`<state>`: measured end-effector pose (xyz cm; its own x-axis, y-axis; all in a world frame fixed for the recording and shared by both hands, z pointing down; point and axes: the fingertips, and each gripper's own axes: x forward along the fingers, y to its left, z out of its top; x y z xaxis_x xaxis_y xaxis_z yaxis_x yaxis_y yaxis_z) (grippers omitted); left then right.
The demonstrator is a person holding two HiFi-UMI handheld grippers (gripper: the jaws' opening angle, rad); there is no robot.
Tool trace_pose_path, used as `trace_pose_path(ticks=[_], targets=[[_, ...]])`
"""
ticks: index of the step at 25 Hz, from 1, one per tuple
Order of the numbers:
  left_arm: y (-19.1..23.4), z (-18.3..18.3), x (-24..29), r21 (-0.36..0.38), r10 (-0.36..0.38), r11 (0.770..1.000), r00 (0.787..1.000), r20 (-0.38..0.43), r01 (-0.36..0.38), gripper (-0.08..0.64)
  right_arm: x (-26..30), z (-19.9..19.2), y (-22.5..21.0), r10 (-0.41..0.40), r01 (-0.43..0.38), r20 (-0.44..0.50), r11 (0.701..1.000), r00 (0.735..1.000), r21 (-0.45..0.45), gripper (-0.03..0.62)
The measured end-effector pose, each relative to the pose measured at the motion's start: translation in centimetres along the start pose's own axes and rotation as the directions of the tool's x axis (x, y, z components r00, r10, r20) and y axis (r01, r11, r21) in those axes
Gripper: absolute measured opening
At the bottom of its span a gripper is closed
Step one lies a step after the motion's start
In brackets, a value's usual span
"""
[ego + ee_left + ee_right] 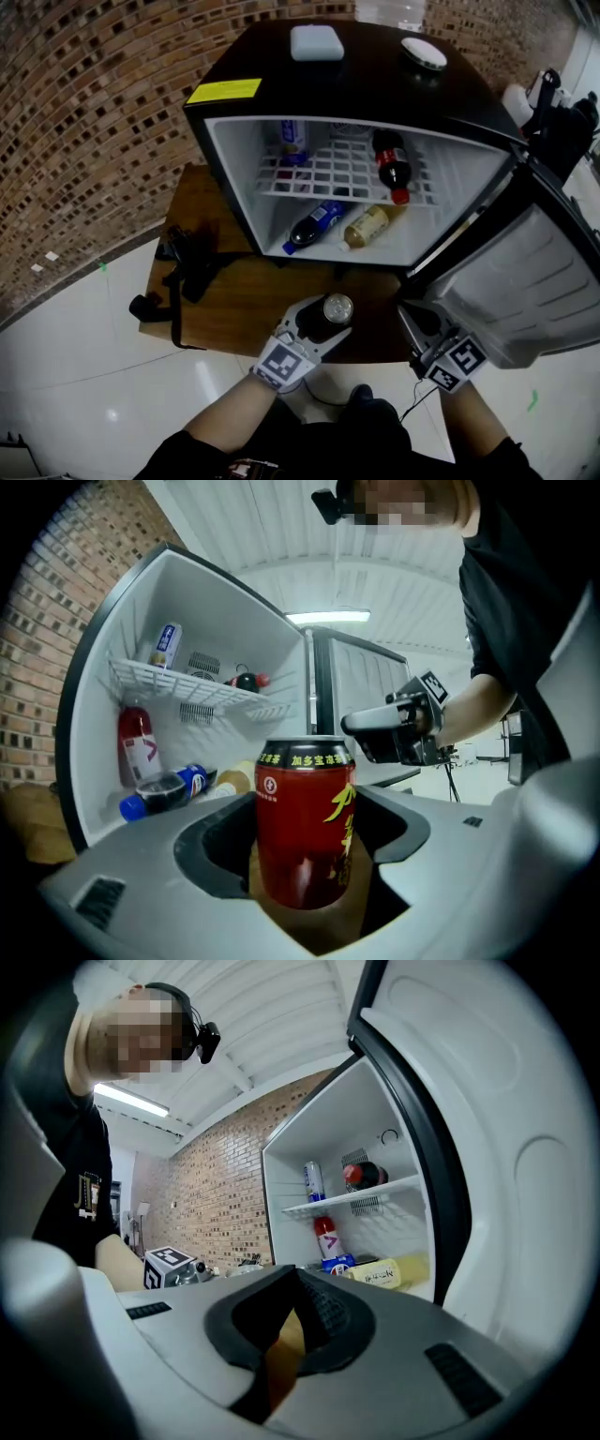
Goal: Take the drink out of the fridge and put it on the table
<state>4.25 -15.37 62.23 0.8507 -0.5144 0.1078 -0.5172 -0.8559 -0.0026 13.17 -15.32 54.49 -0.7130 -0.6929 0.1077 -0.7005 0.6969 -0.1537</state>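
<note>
Left gripper (323, 328) jaws clamp a smooth red cylindrical can (305, 822) over the wooden table (234, 300); at three o'clock, right gripper (291, 1309) jaws sit together.

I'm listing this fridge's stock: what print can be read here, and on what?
"加多宝凉茶": top band of the red can.
"V", or a mark like it: white label of the red bottle.
Too small or blurred: the yellow sticker on the fridge top, the labels of the blue bottle, the yellow bottle and the blue-and-white can.
Partly turned away, unreadable: the can's large yellow characters.
</note>
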Motion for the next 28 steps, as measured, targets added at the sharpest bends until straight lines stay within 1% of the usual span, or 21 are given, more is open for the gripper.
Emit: trace_pose_path(ticks=[3, 12, 16, 17, 19, 21, 22, 23, 24, 26, 28], targets=[[-0.4, -2.3, 0.4, -0.001, -0.015, 1.0, 0.999, -0.033, 0.015, 0.311, -0.4, -0.4, 0.0, -0.005, 0.005, -0.006, 1.0, 1.0, 0.006, 0.017], [-0.9, -5.6, 1.4, 0.026, -0.042, 0.999, 0.993, -0.108, 0.045, 0.315, -1.6, -0.9, 0.2, -0.018, 0.018, -0.004, 1.0, 1.0, 0.014, 0.017], [-0.1, -6.0, 1.2, -0.049, -0.027, 0.999, 0.997, -0.074, 0.023, 0.316, -1.9, -0.8, 0.2, -0.02, 0.02, -0.009, 1.0, 1.0, 0.021, 0.017], [0.3, -6.0, 1.3, -0.058, -0.023, 0.998, 0.997, -0.074, 0.019, 0.316, -2.0, -0.8, 0.3, -0.022, 0.022, -0.012, 1.0, 1.0, 0.022, 0.017], [0.6, -6.1, 1.4, -0.067, -0.028, 0.998, 0.995, -0.095, 0.021, 0.319, -2.2, -0.8, 0.6, -0.027, 0.028, -0.02, 0.999, 0.999, 0.024, 0.017], [0.7, -6.6, 1.4, -0.095, -0.027, 0.995, 0.99, -0.14, 0.014, 0.33, -2.3, -0.8, 1.0, -0.03, 0.031, -0.032, 0.999, 0.999, 0.03, 0.017], [0.8, -6.9, 1.3, -0.119, -0.025, 0.993, 0.986, -0.165, 0.005, 0.358, -2.4, -0.7, 1.1, -0.03, 0.031, -0.037, 0.999, 0.999, 0.033, 0.017], [0.9, -7.2, 1.0, -0.146, -0.024, 0.989, 0.983, -0.184, -0.003, 0.404, -2.5, -0.5, 1.2, -0.03, 0.032, -0.042, 0.999, 0.999, 0.037, 0.017], [0.9, -7.3, 0.5, -0.173, -0.023, 0.985, 0.98, -0.195, -0.011, 0.427, -2.5, -0.3, 1.2, -0.031, 0.033, -0.047, 0.999, 0.998, 0.041, 0.017], [0.8, -7.5, -1.2, -0.206, -0.018, 0.978, 0.977, -0.21, -0.027, 0.428, -2.7, 0.3, 1.3, -0.032, 0.034, -0.054, 0.998, 0.998, 0.047, 0.017], [0.5, -6.9, -3.7, -0.226, -0.007, 0.973, 0.976, -0.218, -0.044, 0.428, -3.1, 1.0, 1.5, -0.027, 0.03, -0.063, 0.998, 0.998, 0.051, 0.017]])
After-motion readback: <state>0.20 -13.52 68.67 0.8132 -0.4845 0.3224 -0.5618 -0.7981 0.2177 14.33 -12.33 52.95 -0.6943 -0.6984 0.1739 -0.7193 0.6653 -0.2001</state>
